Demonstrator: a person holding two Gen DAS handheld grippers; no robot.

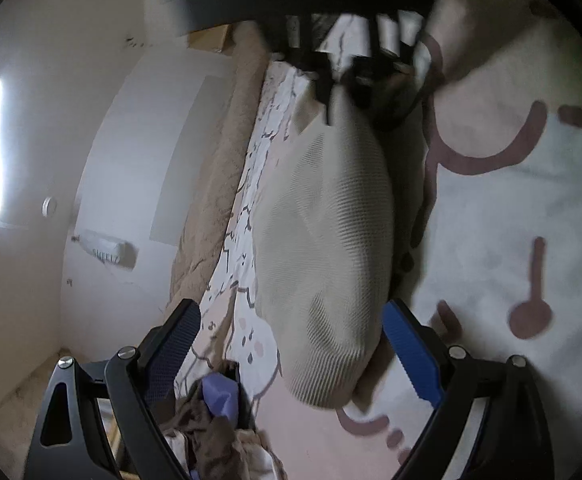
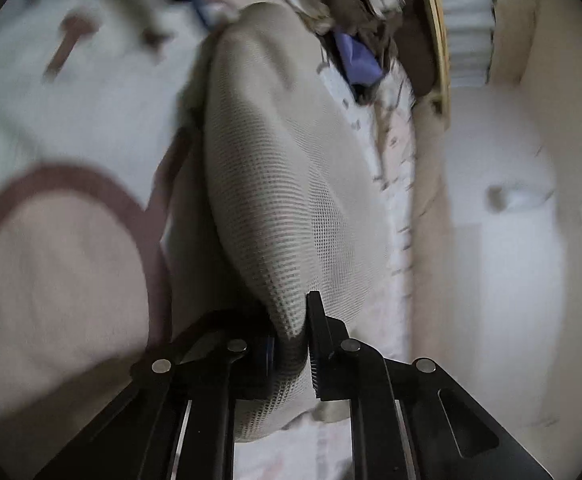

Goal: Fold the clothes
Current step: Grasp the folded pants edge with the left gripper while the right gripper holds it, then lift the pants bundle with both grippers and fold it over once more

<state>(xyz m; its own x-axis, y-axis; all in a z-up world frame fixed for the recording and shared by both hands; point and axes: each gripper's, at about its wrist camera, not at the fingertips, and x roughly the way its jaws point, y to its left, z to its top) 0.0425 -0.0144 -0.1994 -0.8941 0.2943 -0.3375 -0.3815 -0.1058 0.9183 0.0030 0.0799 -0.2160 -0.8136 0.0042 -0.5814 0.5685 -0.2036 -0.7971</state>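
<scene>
R wrist view alone shows right gripper (image 2: 291,344) pinching cream garment (image 2: 275,184)

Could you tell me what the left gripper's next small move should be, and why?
Probably ease the left gripper forward and close on the near end of the cream waffle-knit garment. Its jaws stand open around that end, while the right gripper already pinches the far end.
</scene>
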